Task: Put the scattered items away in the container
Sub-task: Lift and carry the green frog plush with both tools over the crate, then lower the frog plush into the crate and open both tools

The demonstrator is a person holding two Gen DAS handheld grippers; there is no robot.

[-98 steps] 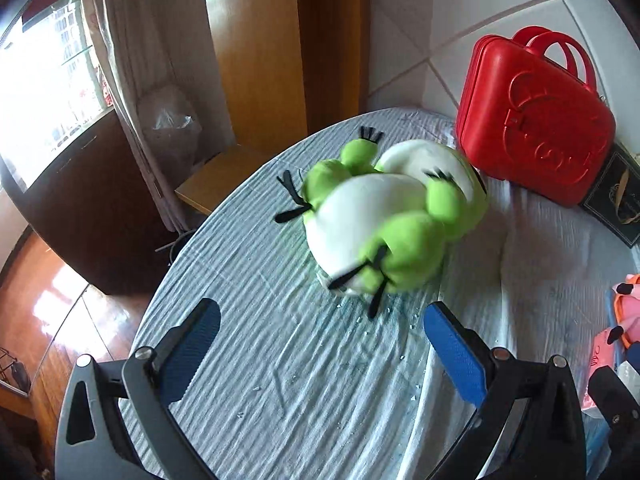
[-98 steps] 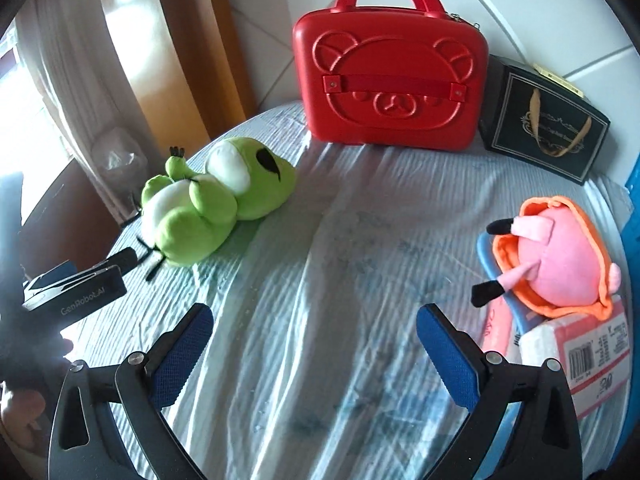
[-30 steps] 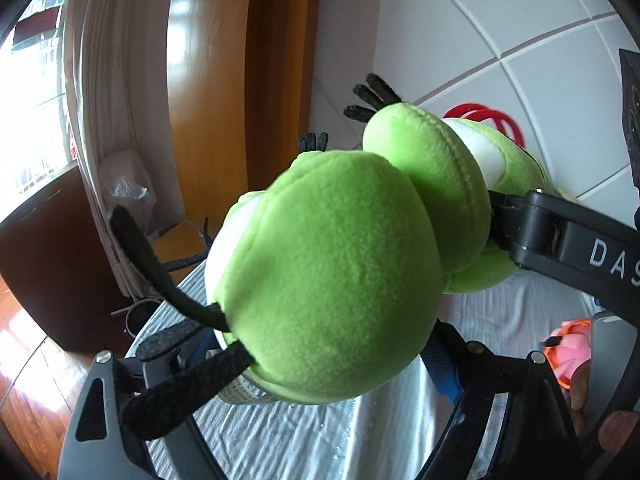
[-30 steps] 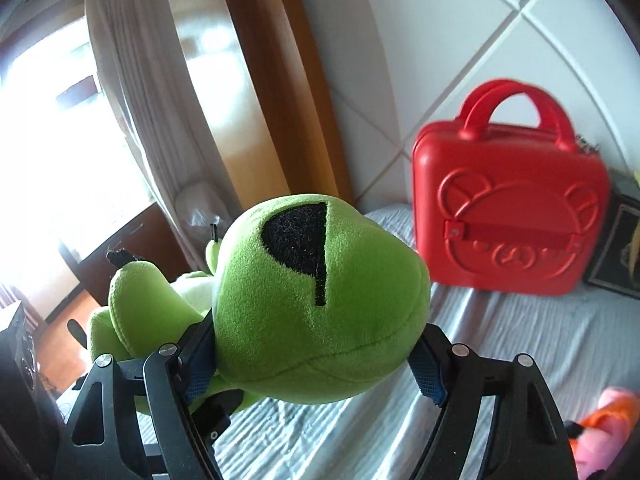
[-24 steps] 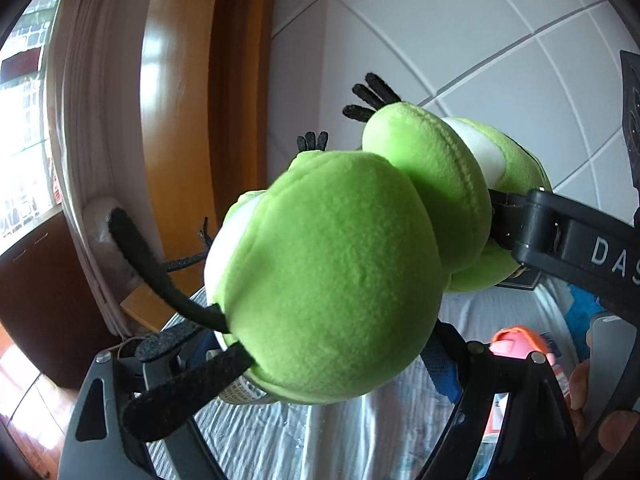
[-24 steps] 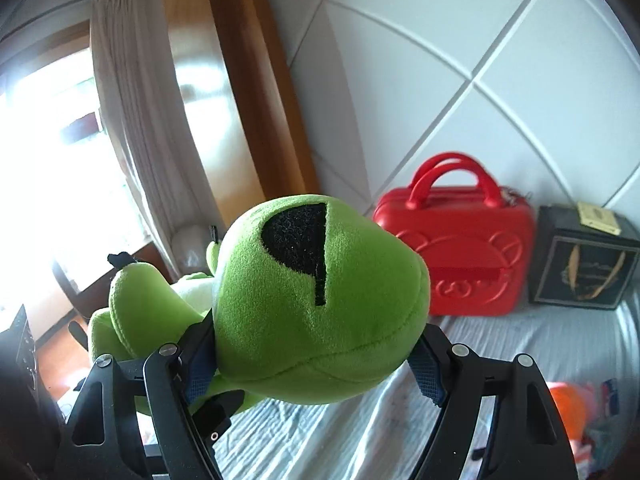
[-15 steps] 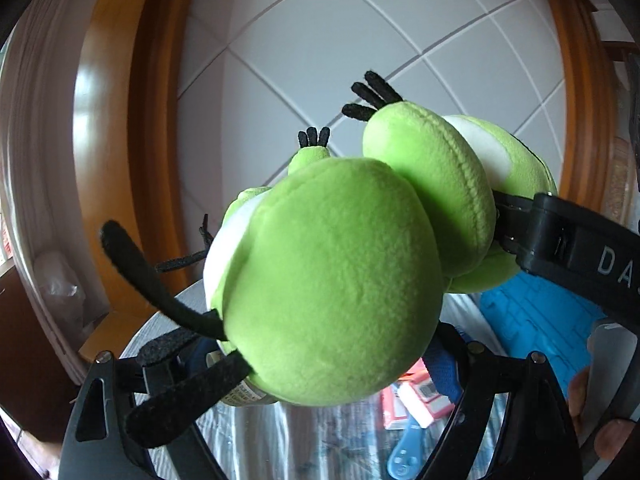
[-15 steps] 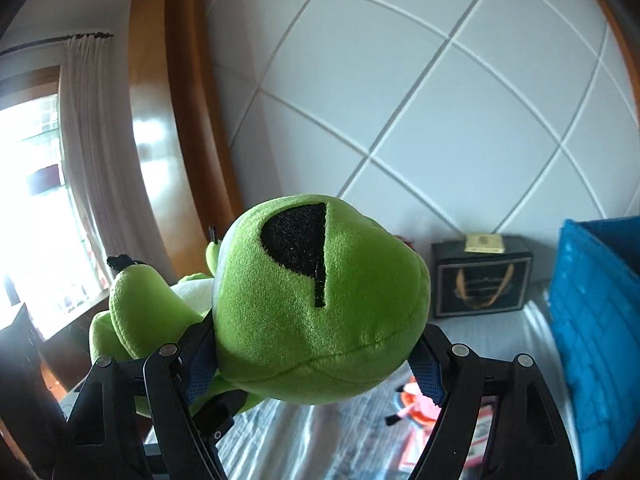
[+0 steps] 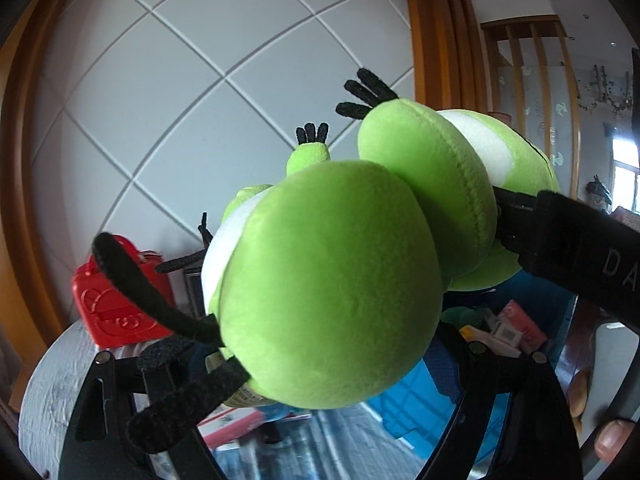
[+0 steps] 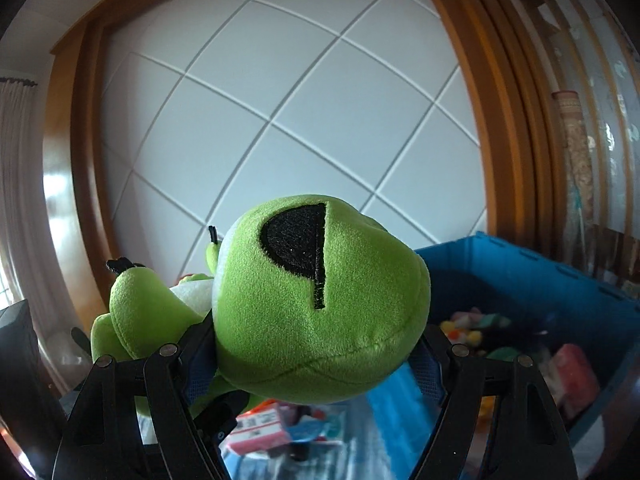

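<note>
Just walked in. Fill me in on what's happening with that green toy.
A person is carrying a green frog plush in the air with both handheld claws. The right claw is clamped on its head, the left claw on its rounded lower body. A blue storage bin sits just ahead on the right, already holding assorted small items. A red bear-faced case stands on the cloth-covered table behind. The frog is not in the bin yet.
</note>
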